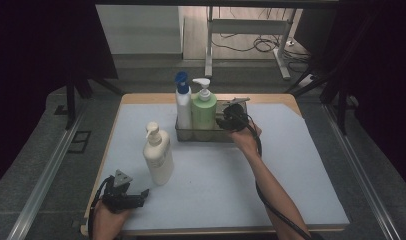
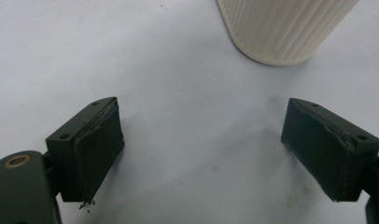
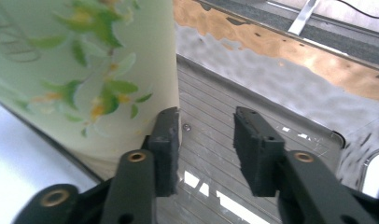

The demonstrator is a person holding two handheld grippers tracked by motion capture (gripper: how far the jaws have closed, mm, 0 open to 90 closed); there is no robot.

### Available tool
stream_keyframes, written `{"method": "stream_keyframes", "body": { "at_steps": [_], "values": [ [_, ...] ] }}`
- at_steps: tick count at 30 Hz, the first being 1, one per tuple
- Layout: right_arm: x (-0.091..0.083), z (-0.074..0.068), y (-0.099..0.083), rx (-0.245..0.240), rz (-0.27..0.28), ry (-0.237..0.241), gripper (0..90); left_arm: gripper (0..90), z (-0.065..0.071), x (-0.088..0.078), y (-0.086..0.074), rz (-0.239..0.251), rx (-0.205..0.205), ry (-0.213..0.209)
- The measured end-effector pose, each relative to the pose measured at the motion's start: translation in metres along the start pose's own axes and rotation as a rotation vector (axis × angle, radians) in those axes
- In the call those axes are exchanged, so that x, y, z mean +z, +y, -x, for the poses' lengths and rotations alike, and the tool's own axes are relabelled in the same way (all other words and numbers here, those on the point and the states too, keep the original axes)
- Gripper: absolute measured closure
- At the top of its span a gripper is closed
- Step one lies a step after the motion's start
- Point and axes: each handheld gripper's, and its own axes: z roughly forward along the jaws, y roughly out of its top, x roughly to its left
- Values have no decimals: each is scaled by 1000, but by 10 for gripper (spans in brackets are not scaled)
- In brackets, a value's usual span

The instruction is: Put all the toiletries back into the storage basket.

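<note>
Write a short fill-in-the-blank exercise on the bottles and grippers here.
1. The green bottle stands in the ____ beside the blue-capped bottle.
2. The cream bottle stands on the ____, outside it.
3. The left gripper's jaws stand ____, holding nothing.
4. The right gripper is over the tray's ____ end.

Missing: tray; mat; open; empty

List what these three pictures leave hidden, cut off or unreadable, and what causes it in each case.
- Cream pump bottle: left gripper view, top edge cuts off all but its base.
- Green bottle: right gripper view, lettering blurred and cropped.
- Tray: high view, right end hidden behind right claw.
- White bottle: high view, label too small.
</note>
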Motion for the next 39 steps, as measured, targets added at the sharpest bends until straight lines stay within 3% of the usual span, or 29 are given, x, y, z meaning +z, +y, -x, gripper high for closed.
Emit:
{"method": "stream_keyframes", "body": {
  "at_steps": [8,21,26,39],
  "values": [
    [-16,-1,-1,-40,19,45,405,122,0,0,0,0,0,1],
    [-49,-11,-6,-87,62,112,309,122,0,0,0,0,-1,1],
    [-62,-14,-10,-105,60,144,268,122,0,0,0,0,-1,1],
    [-87,-23,-30,-147,55,172,121,122,0,0,0,0,0,1]
  ]
}}
